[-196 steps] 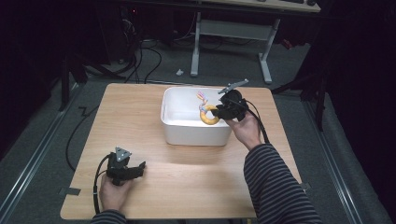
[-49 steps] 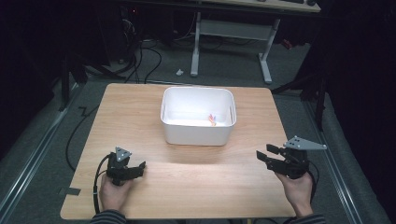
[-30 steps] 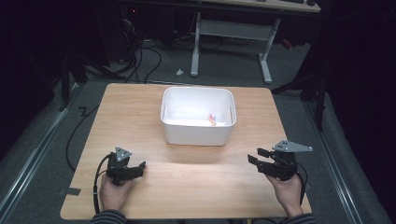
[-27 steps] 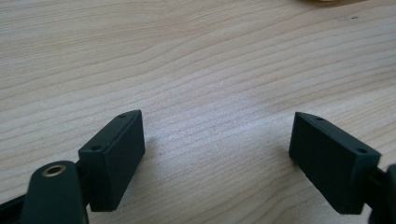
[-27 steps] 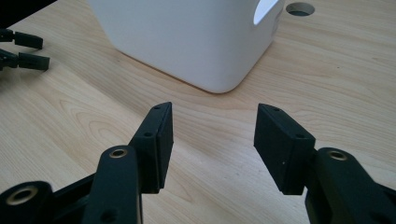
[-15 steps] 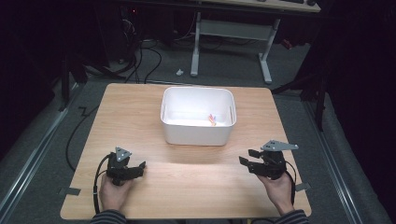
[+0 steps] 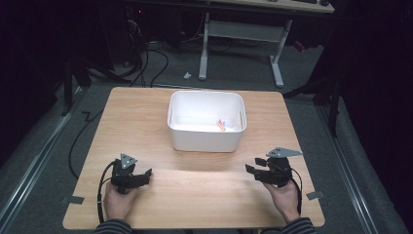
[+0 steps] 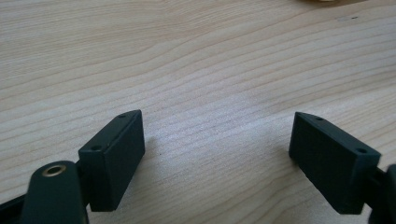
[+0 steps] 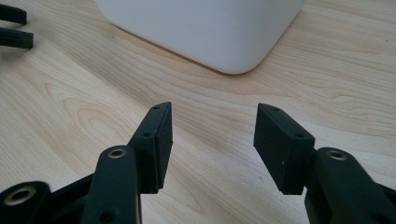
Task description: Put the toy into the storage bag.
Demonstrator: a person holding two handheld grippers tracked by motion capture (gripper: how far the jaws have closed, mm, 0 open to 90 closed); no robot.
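While nothing is held between them, the right gripper (image 7: pixel 254 171) is kept partly open and the left gripper (image 7: pixel 142 176) spread wider, both low over the bare wooden table (image 7: pixel 195 195). Each is gripped from behind by a hand near the front edge, well apart from the white bin (image 7: pixel 204 136), where a small orange-and-pink toy (image 7: pixel 221 124) is seen.
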